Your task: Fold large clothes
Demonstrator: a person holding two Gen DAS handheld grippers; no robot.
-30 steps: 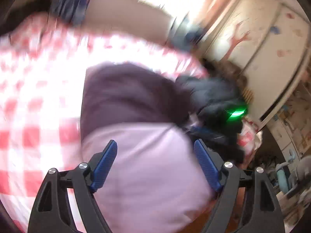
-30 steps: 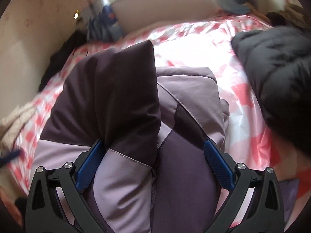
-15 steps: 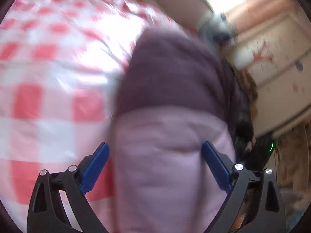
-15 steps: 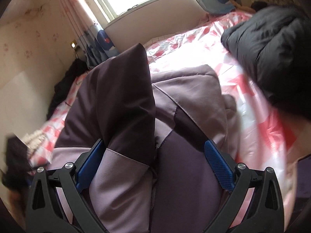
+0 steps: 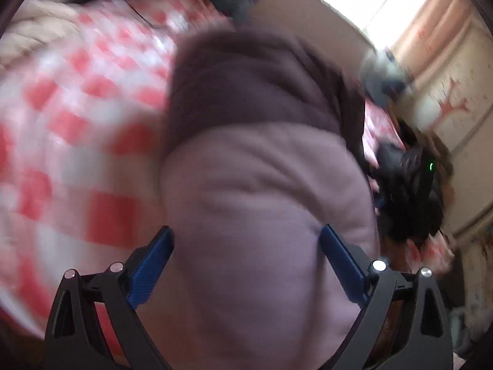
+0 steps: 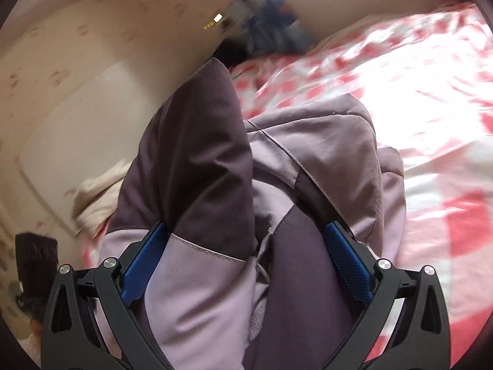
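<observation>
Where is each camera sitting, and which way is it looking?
Left wrist: sits on the left tool, looks forward and down at the purple jacket between its blue fingers, over the red checked bedcover; no hand shows.
Right wrist: sits on the right tool, looks along the same jacket toward a cream wall; only its own fingers show.
Both share the jacket and bedcover.

Both my cams sit right behind my jaws, looking forward and down, super close to the purple jacket (image 5: 265, 191) filling each frame. Left view faces toward the wardrobe (image 5: 462, 98), right view toward the wall (image 6: 77, 77). Both catch the jacket and the red-checked bed (image 6: 431, 117).
</observation>
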